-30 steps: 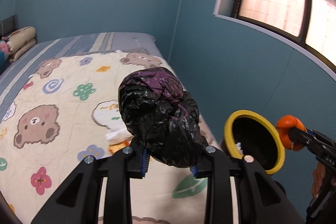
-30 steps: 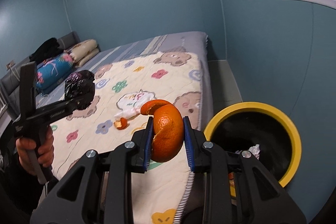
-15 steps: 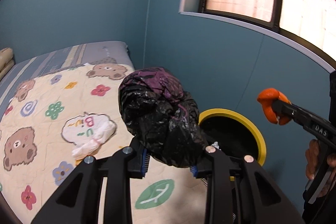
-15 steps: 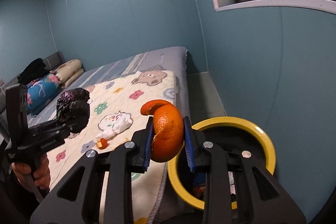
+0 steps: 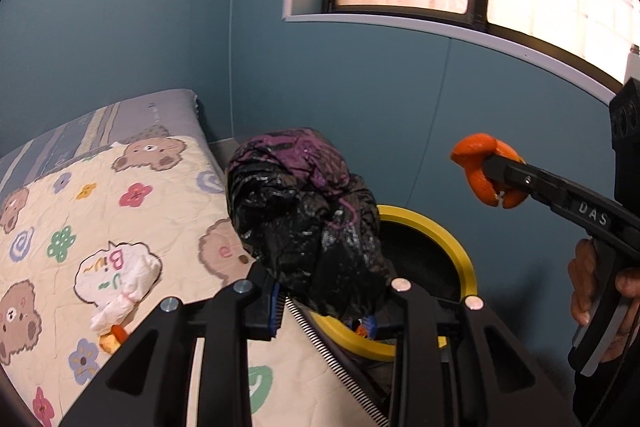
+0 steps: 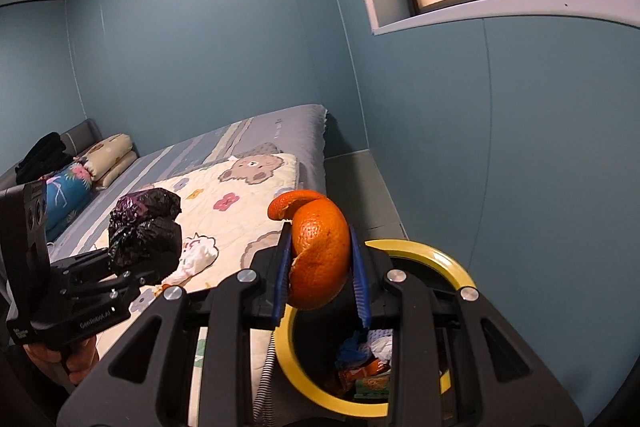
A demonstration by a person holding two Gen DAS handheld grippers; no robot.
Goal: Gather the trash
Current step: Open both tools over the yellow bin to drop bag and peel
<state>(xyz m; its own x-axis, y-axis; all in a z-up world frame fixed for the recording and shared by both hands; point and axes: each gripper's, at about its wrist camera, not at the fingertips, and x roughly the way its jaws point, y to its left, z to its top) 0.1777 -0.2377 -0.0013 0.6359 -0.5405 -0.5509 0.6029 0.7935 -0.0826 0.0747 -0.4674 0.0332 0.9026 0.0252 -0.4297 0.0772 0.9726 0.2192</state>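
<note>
Left gripper: jaws part-way closed, pinching a crumpled black plastic bag with purple print; the blue pads press its lower sides and the bulk of the bag bulges above the fingers. In the right wrist view this gripper sits at 9 o'clock, over the bed, held by a hand at the lower left edge.

Right gripper: jaws narrowed onto an orange peel, gripped on both flanks, one curl of peel rising at 11 o'clock. From the left wrist view the peel is at 2 o'clock, clamped at the tip of the right gripper.

Yellow-rimmed trash bin stands on the floor beside the bed's edge, directly beyond the right fingers; wrappers and paper are inside. In the left view the bin is behind the bag, at 4 o'clock of it.

On the bear-print quilt: crumpled white tissue at 8 o'clock, small orange scrap touching its lower end.
</note>
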